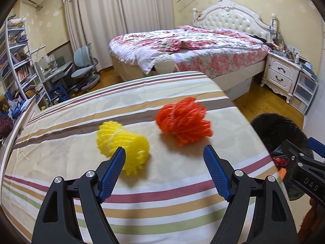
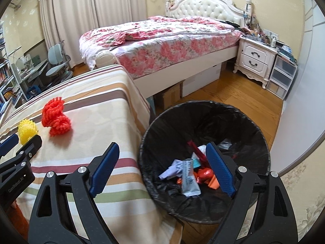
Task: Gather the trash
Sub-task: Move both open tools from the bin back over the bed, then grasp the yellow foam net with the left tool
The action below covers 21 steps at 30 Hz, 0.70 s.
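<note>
Low in the left view, the wide-open, empty left gripper (image 1: 164,152) should straddle the yellow foam-net bundle (image 1: 121,142); the right gripper (image 2: 162,149) hangs open and empty over the black-lined bin (image 2: 254,122).

A table draped in a cream cloth with brown, maroon, tan and green stripes (image 1: 142,193) carried two things: a yellow foam-net bundle (image 1: 124,142) and an orange-red foam-net bundle (image 1: 183,121) lay near each other, apart, on the pale middle band between the stripes.
</note>
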Available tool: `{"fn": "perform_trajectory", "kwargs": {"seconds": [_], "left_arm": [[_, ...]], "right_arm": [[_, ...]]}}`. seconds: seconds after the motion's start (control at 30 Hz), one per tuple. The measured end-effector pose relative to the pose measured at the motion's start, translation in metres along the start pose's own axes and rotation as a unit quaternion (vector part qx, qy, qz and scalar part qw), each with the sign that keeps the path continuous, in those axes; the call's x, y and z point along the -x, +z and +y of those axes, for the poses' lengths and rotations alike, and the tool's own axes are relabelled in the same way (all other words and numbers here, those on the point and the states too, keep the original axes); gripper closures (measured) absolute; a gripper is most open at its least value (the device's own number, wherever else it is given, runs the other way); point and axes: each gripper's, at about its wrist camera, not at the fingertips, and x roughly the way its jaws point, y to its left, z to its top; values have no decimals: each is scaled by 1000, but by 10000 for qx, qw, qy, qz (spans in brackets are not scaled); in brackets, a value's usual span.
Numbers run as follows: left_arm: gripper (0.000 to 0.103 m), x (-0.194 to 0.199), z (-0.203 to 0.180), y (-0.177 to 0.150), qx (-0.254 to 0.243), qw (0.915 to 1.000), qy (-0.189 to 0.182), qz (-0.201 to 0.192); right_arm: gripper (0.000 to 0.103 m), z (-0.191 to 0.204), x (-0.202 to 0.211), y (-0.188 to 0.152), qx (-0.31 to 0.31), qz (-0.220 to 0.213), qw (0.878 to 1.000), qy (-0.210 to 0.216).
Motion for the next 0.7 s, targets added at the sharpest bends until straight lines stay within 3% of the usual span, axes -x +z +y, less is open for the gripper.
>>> {"fn": "perform_trajectory", "kwargs": {"seconds": [0.27, 0.7], "left_arm": [[25, -15, 26, 3, 255, 9993, 253, 121], [25, -33, 67, -1, 659, 9962, 199, 536]], "right_arm": [[18, 28, -2, 0, 231, 76, 9995, 181], [18, 63, -9, 5, 514, 134, 9980, 350]]}}
